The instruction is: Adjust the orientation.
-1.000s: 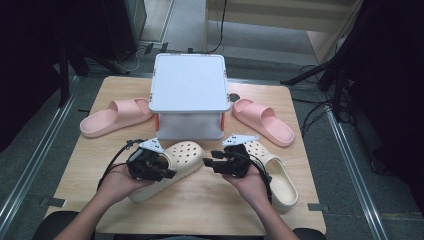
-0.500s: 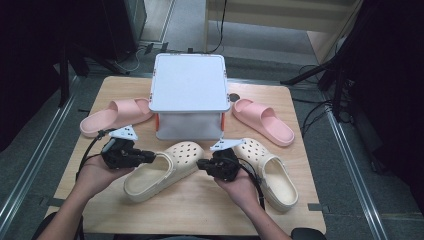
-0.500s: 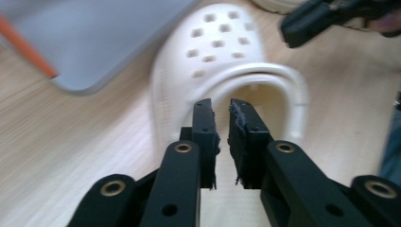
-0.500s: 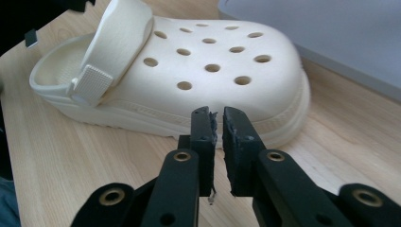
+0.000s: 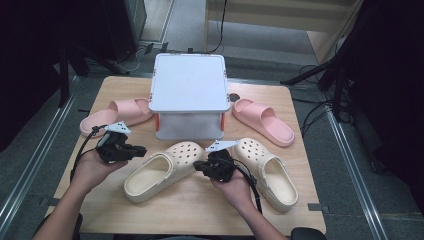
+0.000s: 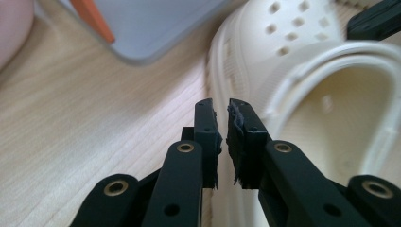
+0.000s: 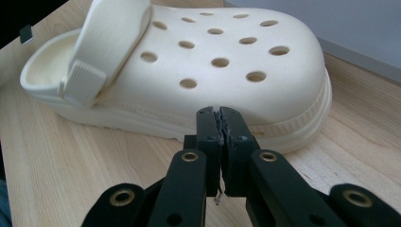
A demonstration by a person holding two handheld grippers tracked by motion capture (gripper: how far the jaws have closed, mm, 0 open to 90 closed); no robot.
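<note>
Cream foam forms the clog point(image 5: 162, 171) that lies on its sole between the two grippers, on the wooden table point(image 5: 200, 212). The left gripper point(image 5: 136, 149) stands just beside its heel opening, jaws almost together with a thin gap and nothing between them. The right gripper point(image 5: 198, 165) points at the rounded toe with its round holes; its jaws are pressed together and empty. Both have just been closing. The clog is smooth, with a ribbed sole edge. Bare wood stays free toward the table's near edge.
</note>
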